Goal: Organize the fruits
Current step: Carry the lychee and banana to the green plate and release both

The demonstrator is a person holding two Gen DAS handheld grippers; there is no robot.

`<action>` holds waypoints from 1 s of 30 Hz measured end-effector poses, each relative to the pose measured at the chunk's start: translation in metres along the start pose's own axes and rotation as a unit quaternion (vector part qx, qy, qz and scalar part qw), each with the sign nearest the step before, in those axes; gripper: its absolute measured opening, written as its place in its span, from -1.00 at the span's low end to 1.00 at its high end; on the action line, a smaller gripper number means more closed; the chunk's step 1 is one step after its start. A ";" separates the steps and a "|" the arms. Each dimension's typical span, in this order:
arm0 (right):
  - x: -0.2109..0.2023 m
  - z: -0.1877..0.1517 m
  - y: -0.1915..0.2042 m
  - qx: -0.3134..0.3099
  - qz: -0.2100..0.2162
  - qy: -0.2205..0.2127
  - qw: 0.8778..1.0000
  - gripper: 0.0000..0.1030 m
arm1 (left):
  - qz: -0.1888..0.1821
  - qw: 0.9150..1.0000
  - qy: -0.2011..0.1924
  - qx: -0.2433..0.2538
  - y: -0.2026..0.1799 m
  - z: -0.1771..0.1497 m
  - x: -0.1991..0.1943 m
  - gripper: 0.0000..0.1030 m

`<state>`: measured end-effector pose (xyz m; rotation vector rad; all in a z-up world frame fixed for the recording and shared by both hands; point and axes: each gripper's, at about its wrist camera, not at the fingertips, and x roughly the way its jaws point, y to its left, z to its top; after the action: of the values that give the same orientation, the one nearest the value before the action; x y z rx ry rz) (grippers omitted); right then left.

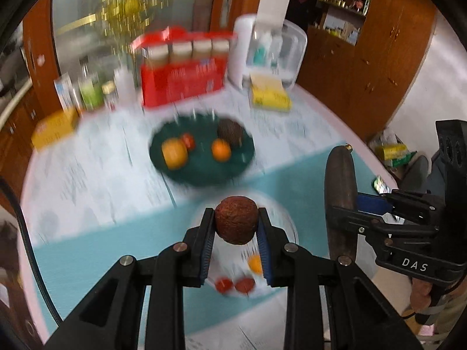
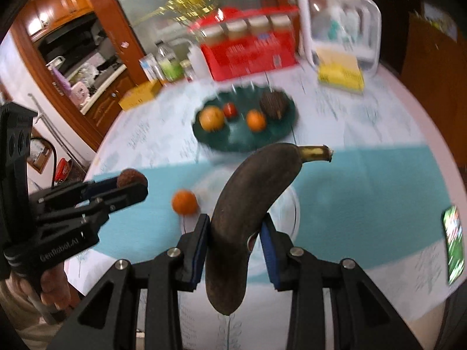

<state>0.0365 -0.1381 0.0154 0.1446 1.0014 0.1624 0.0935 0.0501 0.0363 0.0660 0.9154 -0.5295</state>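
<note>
My left gripper point(image 1: 237, 224) is shut on a round brown fruit point(image 1: 236, 220) and holds it above a clear glass plate point(image 1: 287, 224) with an orange point(image 1: 254, 264) and two small red fruits point(image 1: 235, 284). My right gripper point(image 2: 235, 227) is shut on a blackened banana point(image 2: 248, 204) and holds it above the table. The banana also shows in the left wrist view point(image 1: 341, 186). A dark green plate point(image 1: 201, 148) farther back holds a yellow-orange fruit point(image 1: 174, 153), a small red fruit point(image 1: 188, 140), an orange point(image 1: 221, 150) and a dark round fruit point(image 1: 230, 131).
A red box of jars point(image 1: 182, 70), bottles point(image 1: 93, 90), a yellow box point(image 1: 55, 128), a yellow packet point(image 1: 270, 96) and a clear container point(image 1: 271, 49) line the table's far side. A phone point(image 2: 454, 245) lies at the right edge. Wooden cabinets stand to the right.
</note>
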 end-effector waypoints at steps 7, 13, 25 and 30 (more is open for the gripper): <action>-0.028 0.098 0.011 -0.056 0.008 -0.056 0.997 -0.32 | 0.038 0.998 -0.051 0.028 0.007 0.087 -0.031 -0.49; -0.001 0.163 0.005 -0.059 0.018 -0.058 0.996 -0.32 | 0.040 0.999 -0.029 0.013 0.011 0.117 0.015 -0.49; 0.124 0.199 -0.018 -0.047 0.026 0.036 0.998 -0.32 | 0.046 0.997 0.043 -0.042 0.030 0.093 0.132 -0.49; 0.172 0.190 -0.021 -0.037 0.046 0.080 0.995 -0.32 | 0.045 0.995 0.061 -0.071 0.039 0.080 0.162 -0.49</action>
<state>0.2897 -0.1323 -0.0294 0.1116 1.1483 0.2988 0.2503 -0.0045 -0.0456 0.0118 1.0627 -0.3780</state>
